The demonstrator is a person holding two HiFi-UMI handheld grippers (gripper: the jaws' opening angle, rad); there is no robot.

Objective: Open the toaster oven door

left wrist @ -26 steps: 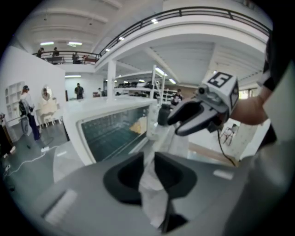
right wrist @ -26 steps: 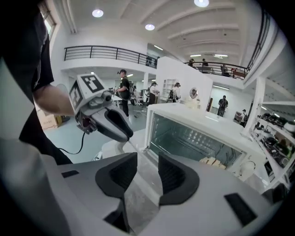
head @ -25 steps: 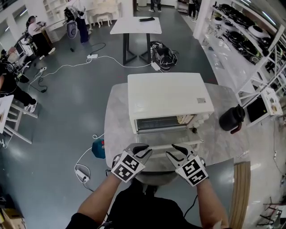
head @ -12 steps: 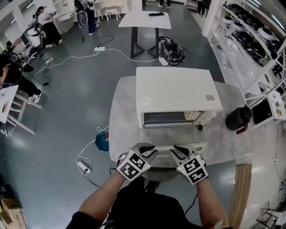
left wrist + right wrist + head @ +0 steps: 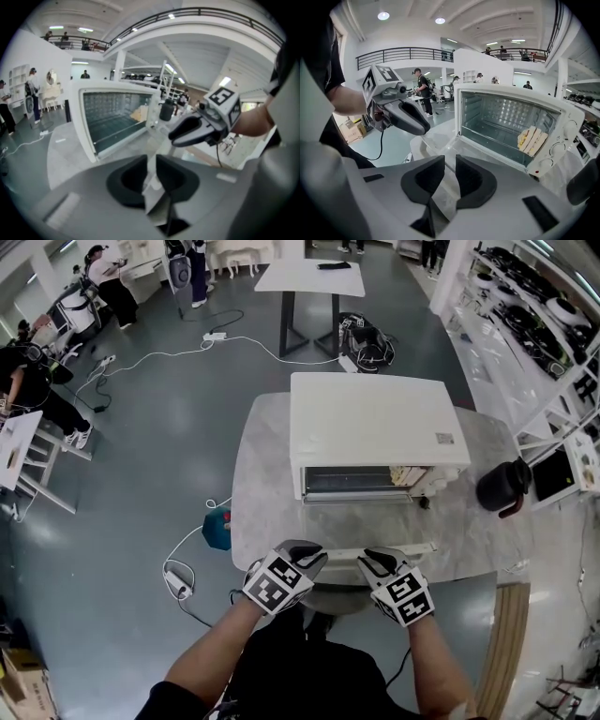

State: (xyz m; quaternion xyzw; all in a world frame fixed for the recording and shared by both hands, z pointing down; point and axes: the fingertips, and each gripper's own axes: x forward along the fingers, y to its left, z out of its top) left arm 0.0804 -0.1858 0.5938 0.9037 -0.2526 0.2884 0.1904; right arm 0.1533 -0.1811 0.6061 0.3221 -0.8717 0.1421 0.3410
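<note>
A white toaster oven (image 5: 375,418) stands on a round marble table (image 5: 262,484). Its door (image 5: 412,548) hangs down flat toward me. Both grippers are at the door's front edge, side by side. My left gripper (image 5: 314,555) has the white door handle (image 5: 151,185) between its pads, and its jaws are closing on it. My right gripper (image 5: 371,561) is closing too, with the handle edge (image 5: 449,190) filling the gap between its pads. Inside the oven (image 5: 511,122), slices of toast (image 5: 532,138) stand at the right. In each gripper view the other gripper shows alongside.
A black kettle (image 5: 502,486) sits at the table's right edge. A blue box (image 5: 217,529) and cables lie on the floor at left. Shelving with appliances (image 5: 534,315) lines the right side. Another table (image 5: 314,279) and people stand far back.
The head view has shifted, so the oven now sits higher and further right. Both grippers have stayed at the front edge of the lowered door.
</note>
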